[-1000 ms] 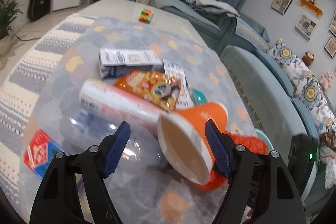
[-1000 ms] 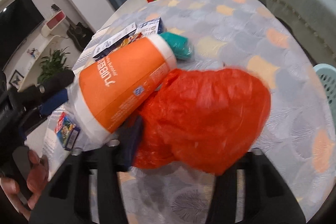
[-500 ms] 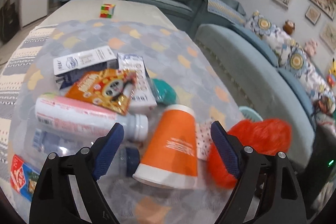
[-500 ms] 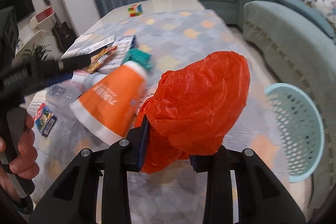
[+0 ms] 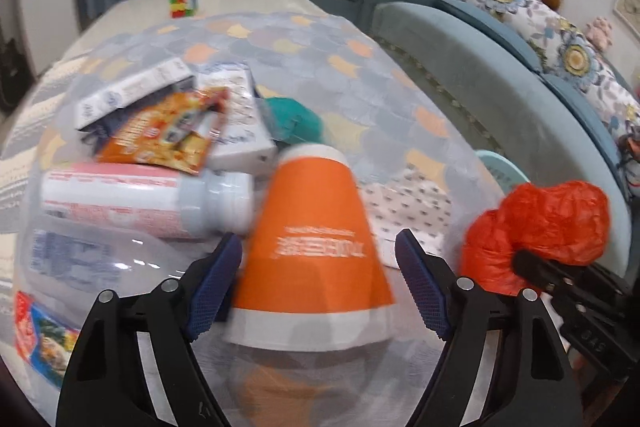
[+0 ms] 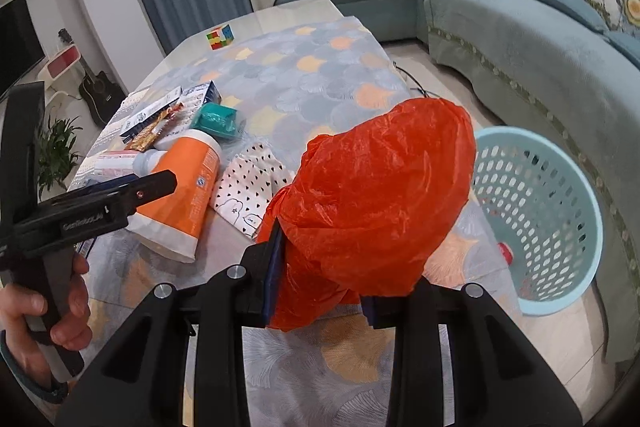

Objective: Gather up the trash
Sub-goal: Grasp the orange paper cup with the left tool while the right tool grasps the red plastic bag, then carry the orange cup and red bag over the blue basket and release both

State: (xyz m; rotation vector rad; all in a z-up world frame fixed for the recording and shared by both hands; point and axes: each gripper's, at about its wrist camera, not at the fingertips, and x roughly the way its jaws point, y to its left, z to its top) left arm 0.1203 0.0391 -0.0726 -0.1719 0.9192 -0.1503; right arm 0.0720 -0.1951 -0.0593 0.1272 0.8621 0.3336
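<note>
your right gripper (image 6: 320, 281): fingers clenched on a crumpled red plastic bag (image 6: 376, 203), which bulges up and out past the fingertips. the bag hangs over the near right edge of the counter (image 6: 304, 75), just left of the light blue basket (image 6: 560, 227) on the floor; a small red item lies inside the basket.

your left gripper (image 5: 318, 285): fingers released, spread wide. an orange paper cup (image 5: 316, 251) lies on the counter between the blue pads (image 5: 214, 283), wide rim nearest you; the left pad sits just beside its wall, contact cannot be told, the right pad stands apart.

further trash on the counter, left and far of the cup: white bottle with pink label (image 5: 140, 199), on its side; clear plastic bottle (image 5: 80, 259); orange snack wrapper (image 5: 160, 135); two white cartons (image 5: 240, 123); teal object (image 5: 294, 119). right of the cup: spotted white cloth (image 5: 404, 207).

far end: a coloured puzzle cube (image 5: 183, 4).
</note>
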